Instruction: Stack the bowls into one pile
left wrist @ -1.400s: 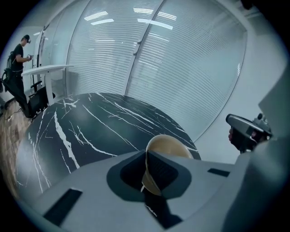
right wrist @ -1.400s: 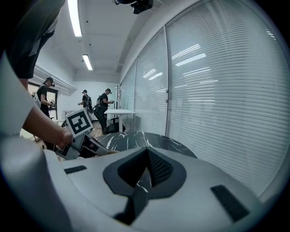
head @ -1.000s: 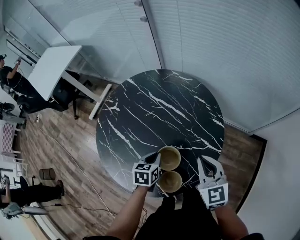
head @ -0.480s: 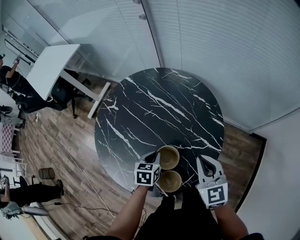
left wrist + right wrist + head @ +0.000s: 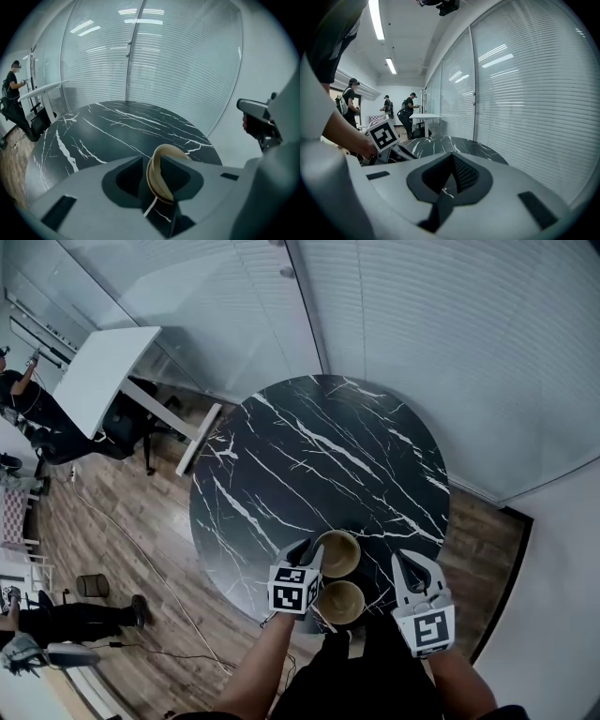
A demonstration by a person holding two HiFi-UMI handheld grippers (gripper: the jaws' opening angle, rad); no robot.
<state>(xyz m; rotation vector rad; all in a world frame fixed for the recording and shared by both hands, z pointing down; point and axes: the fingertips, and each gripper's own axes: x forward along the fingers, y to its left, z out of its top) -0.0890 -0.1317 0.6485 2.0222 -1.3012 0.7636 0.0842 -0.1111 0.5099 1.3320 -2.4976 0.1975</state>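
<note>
Slatted glass walls stood behind a round black marble worktop (image 5: 319,456) veined in white, where two tan round bowls sat near the person's edge, a farther bowl (image 5: 337,553) and a nearer bowl (image 5: 341,602), close together and not yet piled. The left gripper (image 5: 304,551) had just been opening its jaws, which stood wide with the farther bowl's rim between them, unpressed. The right gripper (image 5: 417,563) hung just beside, jaws apart and empty. Backing the left jaws straight off the rim without hooking it would probably keep that bowl from tipping. Whether the bowls touched, or the farther one sat flat, could not be told; the nearer bowl showed in neither gripper view.
</note>
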